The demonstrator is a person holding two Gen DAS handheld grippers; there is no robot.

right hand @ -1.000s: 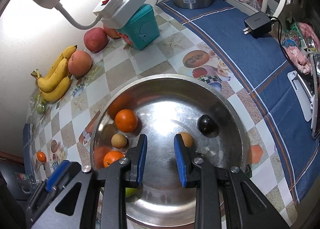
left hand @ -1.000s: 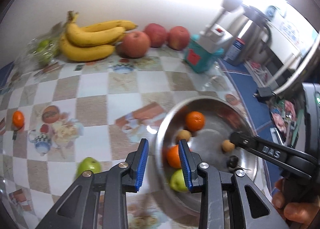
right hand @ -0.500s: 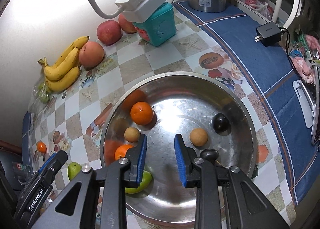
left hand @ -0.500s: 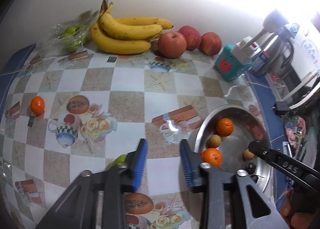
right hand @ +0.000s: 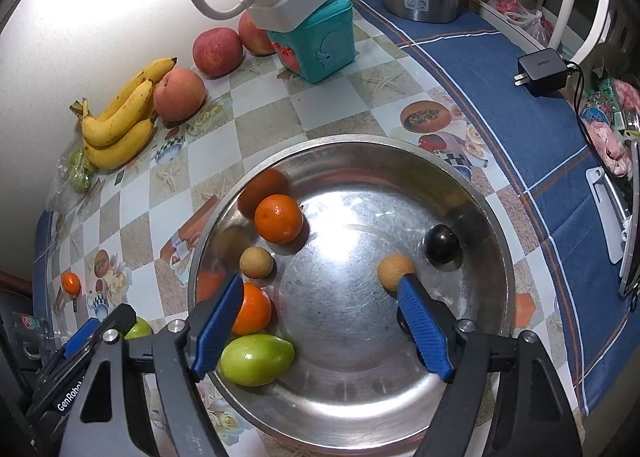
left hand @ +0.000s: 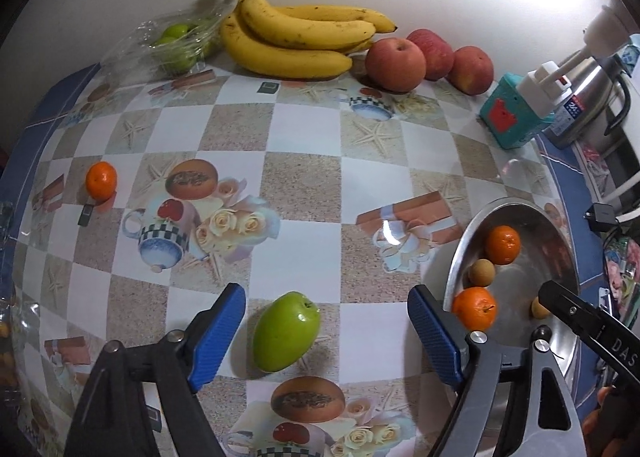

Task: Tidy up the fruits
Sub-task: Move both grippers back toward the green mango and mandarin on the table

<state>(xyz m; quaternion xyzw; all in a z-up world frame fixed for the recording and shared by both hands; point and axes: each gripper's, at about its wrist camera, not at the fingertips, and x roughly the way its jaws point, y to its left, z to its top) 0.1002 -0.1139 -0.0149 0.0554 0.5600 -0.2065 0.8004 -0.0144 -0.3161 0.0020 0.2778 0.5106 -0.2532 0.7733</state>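
In the left wrist view the left gripper (left hand: 326, 331) fills the bottom of the frame, its jaws spread wide after just opening; a green apple (left hand: 286, 332) lies on the tablecloth (left hand: 304, 181) between the blue pads, nearer the left one, and neither pad touches it. At the lower right edge sits the steel bowl (left hand: 460, 257), with two oranges, a small tan fruit and another tan one partly behind the black tip of the right gripper. A lone orange (left hand: 101, 180) rests at the left of the frame, well apart from everything else. Along the top, against the wall, lie a bag of green fruit (left hand: 176, 45), a banana bunch (left hand: 300, 41) and three red apples (left hand: 396, 64), then a teal box (left hand: 514, 119) and a kettle (left hand: 588, 101) at the upper right. In the right wrist view the right gripper (right hand: 320, 327) hangs over the bowl (right hand: 460, 173), its jaws likewise just opened and standing apart with only bare steel between them. Inside the bowl are an orange (right hand: 279, 218) at upper left, a second orange (right hand: 252, 309) partly behind the left pad, a green fruit (right hand: 256, 359) at lower left, a tan fruit (right hand: 256, 262), another (right hand: 394, 270) just above the right pad, and a dark round fruit (right hand: 441, 244) at right. A black charger (right hand: 544, 71) lies on the blue cloth at upper right.
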